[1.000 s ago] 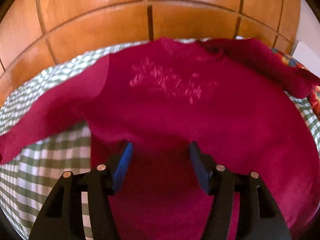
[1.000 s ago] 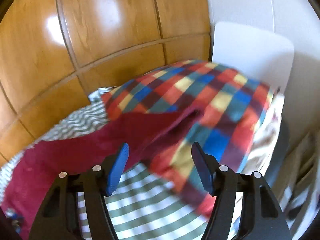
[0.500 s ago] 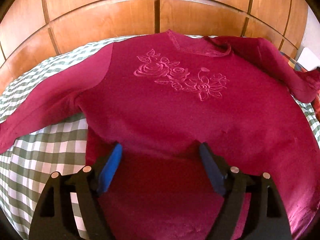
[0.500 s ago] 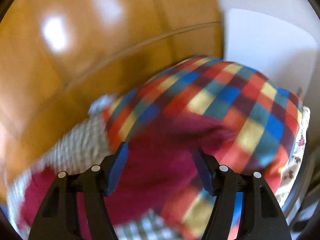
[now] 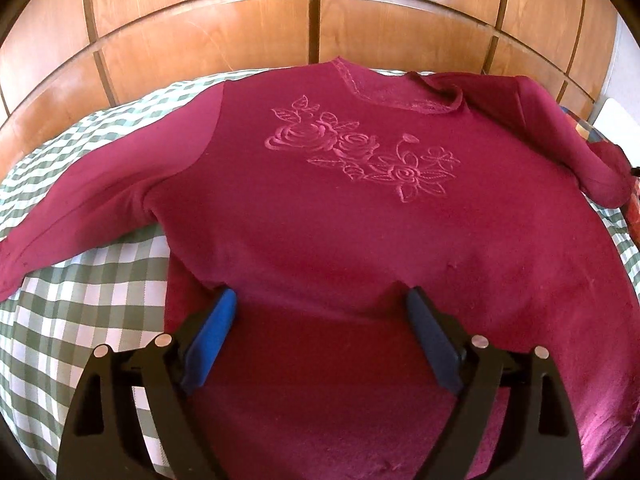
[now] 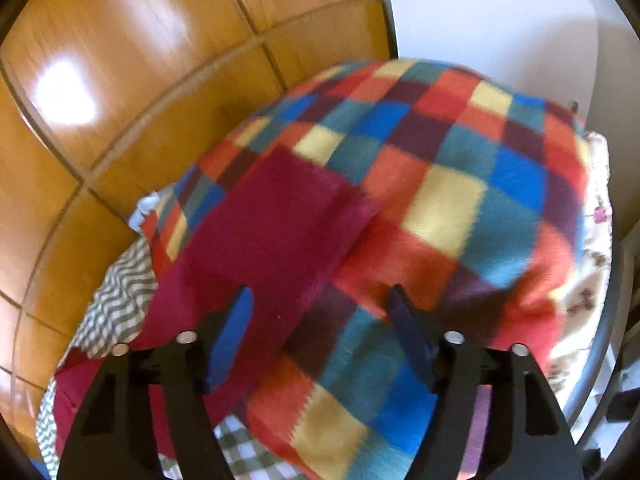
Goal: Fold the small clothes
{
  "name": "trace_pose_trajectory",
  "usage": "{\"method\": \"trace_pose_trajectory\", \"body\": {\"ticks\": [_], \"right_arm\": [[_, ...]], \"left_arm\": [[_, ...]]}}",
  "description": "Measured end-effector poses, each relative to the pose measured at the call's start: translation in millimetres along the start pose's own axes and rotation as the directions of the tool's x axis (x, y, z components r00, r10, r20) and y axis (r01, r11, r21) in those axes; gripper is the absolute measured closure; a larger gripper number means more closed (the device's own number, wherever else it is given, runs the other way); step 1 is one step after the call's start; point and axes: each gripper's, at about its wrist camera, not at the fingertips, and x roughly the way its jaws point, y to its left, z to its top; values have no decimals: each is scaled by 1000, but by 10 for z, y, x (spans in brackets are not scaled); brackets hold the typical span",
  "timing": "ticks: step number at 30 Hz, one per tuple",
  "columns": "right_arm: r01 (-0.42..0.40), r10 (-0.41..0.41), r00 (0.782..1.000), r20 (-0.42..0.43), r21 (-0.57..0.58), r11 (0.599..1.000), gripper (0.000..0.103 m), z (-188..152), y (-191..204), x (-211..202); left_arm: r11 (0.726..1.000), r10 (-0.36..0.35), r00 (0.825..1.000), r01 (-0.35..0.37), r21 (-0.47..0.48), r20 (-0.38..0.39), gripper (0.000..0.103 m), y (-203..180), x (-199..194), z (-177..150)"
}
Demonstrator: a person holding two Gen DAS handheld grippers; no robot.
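A crimson sweater (image 5: 320, 208) with embroidered roses lies front up on a green-and-white checked cloth (image 5: 92, 304). Its left sleeve (image 5: 80, 208) stretches out to the left; its right sleeve (image 5: 560, 136) bends at the far right. My left gripper (image 5: 320, 312) is open and empty above the sweater's hem. In the right wrist view the right sleeve's end (image 6: 272, 240) lies over a multicoloured checked blanket (image 6: 460, 200). My right gripper (image 6: 320, 316) is open and empty just above that sleeve.
Wooden panelled wall (image 5: 312, 12) runs behind the surface. A white chair back (image 6: 500, 28) stands behind the blanket. A zigzag-patterned cloth (image 6: 120, 300) shows at the left under the sleeve.
The left gripper has pulled back from the sweater, so the whole front now shows. The right gripper has moved in over the sleeve end on the blanket. Both stay open.
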Motion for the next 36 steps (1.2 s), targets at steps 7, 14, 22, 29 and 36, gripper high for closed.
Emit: {"method": "trace_pose_trajectory", "body": {"ticks": [7,14,22,29,36], "right_arm": [[113,-95,990,104,-186,976,97,281,579,-115],[246,-225,960,167,-118,962,97,694,351,-103],[300,-292,953,82,-133,944,69,417,122,207],[258,-214,956,201,-231,938,19,94,481,-366],[-132,146,989,-20,-558,819,19,-982,1762,-488]], "left_arm": [[1000,9,1000,-9,2,4,16,-16,-3,-8],[1000,8,1000,-8,1,3,16,-16,-1,-10],[1000,6,1000,-6,1,3,16,-12,1,-8],[1000,4,1000,-4,4,-4,16,-14,-28,-3],[993,5,999,-1,-114,35,17,248,-389,-57]]}}
